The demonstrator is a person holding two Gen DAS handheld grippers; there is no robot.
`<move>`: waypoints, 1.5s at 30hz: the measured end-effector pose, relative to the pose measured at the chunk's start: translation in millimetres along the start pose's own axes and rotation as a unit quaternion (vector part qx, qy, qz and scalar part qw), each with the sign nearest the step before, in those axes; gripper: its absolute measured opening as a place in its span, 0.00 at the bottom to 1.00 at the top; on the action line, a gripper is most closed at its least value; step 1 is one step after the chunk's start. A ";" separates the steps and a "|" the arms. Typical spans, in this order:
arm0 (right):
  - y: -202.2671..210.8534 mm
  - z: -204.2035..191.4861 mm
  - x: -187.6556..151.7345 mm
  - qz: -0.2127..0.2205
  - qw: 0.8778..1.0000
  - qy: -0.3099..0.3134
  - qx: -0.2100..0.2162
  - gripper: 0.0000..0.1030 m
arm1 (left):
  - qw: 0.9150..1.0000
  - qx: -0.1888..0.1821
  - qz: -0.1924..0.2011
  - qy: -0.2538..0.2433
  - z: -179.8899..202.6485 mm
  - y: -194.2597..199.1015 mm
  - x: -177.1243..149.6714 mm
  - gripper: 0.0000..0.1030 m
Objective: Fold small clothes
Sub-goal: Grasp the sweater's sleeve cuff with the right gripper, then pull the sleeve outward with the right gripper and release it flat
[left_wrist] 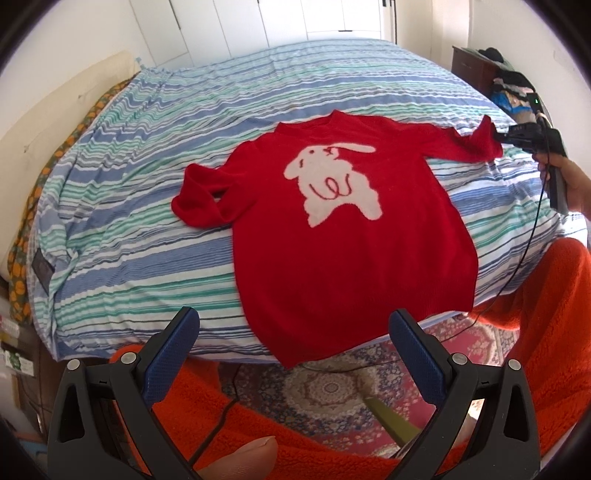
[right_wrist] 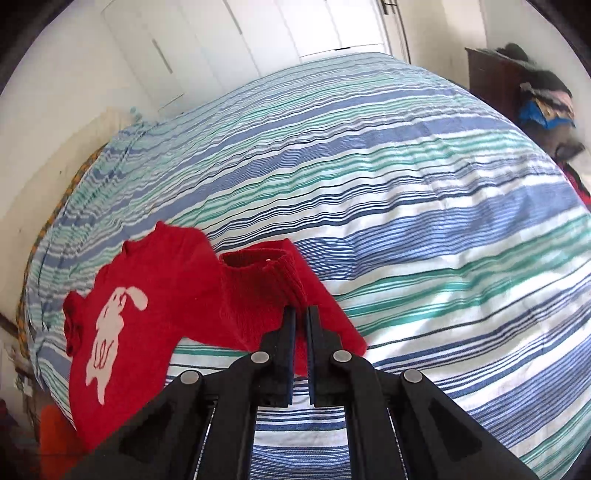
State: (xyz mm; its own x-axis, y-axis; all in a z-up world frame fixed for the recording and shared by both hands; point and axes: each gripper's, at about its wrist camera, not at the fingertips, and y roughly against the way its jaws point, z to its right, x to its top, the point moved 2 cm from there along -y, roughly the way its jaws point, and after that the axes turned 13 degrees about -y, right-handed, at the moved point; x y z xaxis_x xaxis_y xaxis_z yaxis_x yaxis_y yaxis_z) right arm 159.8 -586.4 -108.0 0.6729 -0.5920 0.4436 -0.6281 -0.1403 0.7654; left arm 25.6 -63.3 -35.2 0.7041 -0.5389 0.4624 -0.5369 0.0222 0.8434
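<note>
Red sweater [left_wrist: 332,236]: lies flat, front up, on the striped bedcover [left_wrist: 147,229], hem hanging over the near edge.
Long axis: collar far, hem near.
Right tongs [right_wrist: 301,314]: clenched on the right sleeve cuff [right_wrist: 266,266], well out to the side.
Left tongs [left_wrist: 291,321]: released, empty, hovering just short of the hem.
Nearer hand: the right, for folding that sleeve inward.

Striped duvet [left_wrist: 155,206] on bed, patterned rug [left_wrist: 332,391], white wardrobe doors [left_wrist: 236,26], dark dresser [left_wrist: 472,70]
</note>
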 end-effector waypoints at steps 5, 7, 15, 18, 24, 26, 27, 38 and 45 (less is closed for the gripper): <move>10.6 104.1 -7.4 0.016 0.959 -0.283 0.020 0.05 | 1.000 0.001 0.003 -0.007 4.7 2.1 7.3 0.99; 7.3 119.1 -14.6 0.006 0.957 -0.290 0.008 0.05 | 1.000 0.001 -0.001 -0.007 6.0 0.8 8.4 0.99; 0.2 123.0 -5.3 -0.017 0.962 -0.264 0.068 0.62 | 1.000 0.002 -0.015 -0.019 13.6 -5.3 14.7 0.99; -12.5 137.4 13.1 -0.019 0.954 -0.288 0.085 0.62 | 1.000 0.006 -0.016 -0.024 17.9 -5.4 18.3 0.99; -52.9 131.2 43.3 -0.129 0.963 -0.227 0.071 0.07 | 0.999 0.016 -0.029 -0.025 22.1 -8.7 19.9 0.99; -46.2 114.0 57.0 -0.127 0.977 -0.165 0.051 0.07 | 0.999 0.018 -0.036 -0.022 21.8 -11.0 20.1 0.99; -37.5 106.2 68.3 -0.107 0.985 -0.133 0.040 0.07 | 0.999 0.017 -0.039 -0.021 22.1 -12.6 20.7 0.99; -38.1 142.8 77.1 -0.030 0.985 -0.111 -0.127 0.06 | 0.996 0.033 -0.030 -0.072 47.2 -11.8 37.0 0.99; -16.8 175.0 53.8 0.013 0.973 -0.229 0.026 0.61 | 0.996 0.028 -0.041 -0.071 43.8 -17.0 36.1 0.99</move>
State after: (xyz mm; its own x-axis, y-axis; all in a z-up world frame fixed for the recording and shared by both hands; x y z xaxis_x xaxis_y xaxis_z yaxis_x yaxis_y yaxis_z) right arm 138.2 -754.8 -178.5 0.4194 -0.8858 0.1988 -0.6688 -0.1534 0.7274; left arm 39.7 -120.0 -44.8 0.6762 -0.6509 0.3450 -0.5077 -0.0724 0.8585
